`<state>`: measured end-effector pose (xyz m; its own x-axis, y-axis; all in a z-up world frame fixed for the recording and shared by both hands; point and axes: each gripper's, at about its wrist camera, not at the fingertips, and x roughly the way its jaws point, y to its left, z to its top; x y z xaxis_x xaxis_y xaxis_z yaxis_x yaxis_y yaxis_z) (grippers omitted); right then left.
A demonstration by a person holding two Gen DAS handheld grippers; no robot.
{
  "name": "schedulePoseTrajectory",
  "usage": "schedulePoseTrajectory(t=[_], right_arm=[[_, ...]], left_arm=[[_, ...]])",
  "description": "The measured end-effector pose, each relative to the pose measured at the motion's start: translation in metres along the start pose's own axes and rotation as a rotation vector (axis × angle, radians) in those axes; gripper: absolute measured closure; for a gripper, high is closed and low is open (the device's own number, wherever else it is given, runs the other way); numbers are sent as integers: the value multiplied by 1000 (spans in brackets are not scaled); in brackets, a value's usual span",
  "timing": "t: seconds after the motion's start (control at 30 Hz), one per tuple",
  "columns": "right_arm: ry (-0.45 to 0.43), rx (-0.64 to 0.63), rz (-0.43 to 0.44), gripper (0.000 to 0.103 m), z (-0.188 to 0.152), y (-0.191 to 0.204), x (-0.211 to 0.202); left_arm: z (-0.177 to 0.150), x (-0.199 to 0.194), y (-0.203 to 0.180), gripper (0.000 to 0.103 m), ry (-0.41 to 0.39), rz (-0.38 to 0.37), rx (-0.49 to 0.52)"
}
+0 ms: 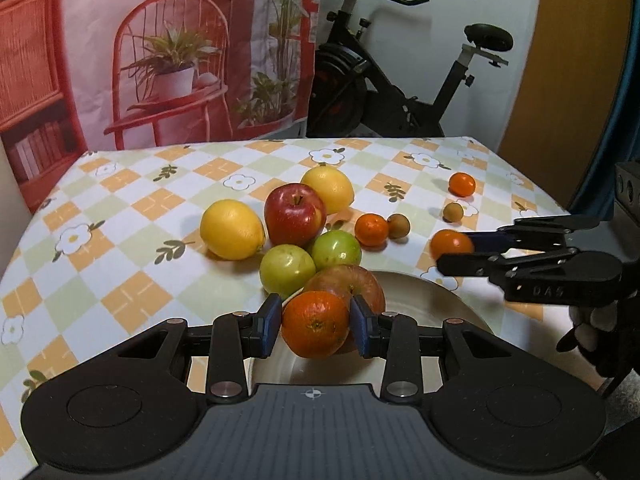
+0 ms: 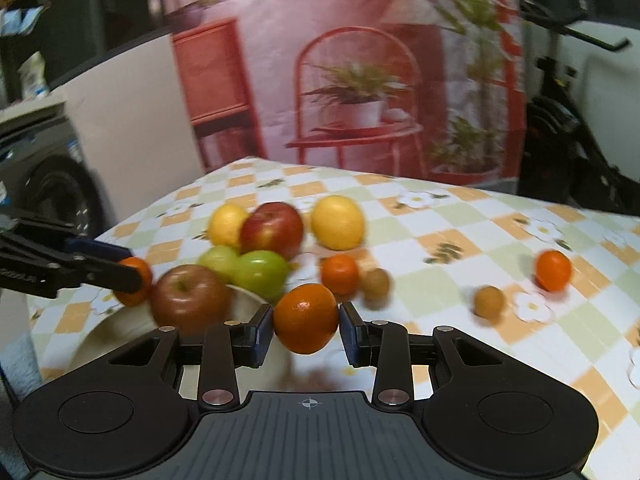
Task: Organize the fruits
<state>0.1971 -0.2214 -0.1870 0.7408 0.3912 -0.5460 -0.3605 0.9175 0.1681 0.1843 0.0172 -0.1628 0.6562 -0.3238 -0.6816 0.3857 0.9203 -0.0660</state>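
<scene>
Pinching a mandarin (image 1: 316,323) between the left gripper (image 1: 315,325) pads over the plate (image 1: 436,300) at the table's near edge; likewise a second mandarin (image 2: 306,318) in the right gripper (image 2: 306,330); on the plate, apparently just one apple (image 1: 360,284); mid-table, lemons, apples, small fruits unsorted; "DAS", roughly, on the right gripper.

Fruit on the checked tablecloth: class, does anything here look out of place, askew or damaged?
Nothing looks damaged or spilled. The only oddity: the white round plate holds just one reddish-brown apple, while lemons, green apples, a red apple, oranges and small brown fruits lie loose on the cloth. Each gripper holds an orange: left, right.
</scene>
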Motion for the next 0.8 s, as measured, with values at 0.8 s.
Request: schedulePoseTrajectory(t=[0.8], right_arm=[[115,-158,50,70,-4,41,39]], left_arm=[[-26,19,11,64,57,6,-38]])
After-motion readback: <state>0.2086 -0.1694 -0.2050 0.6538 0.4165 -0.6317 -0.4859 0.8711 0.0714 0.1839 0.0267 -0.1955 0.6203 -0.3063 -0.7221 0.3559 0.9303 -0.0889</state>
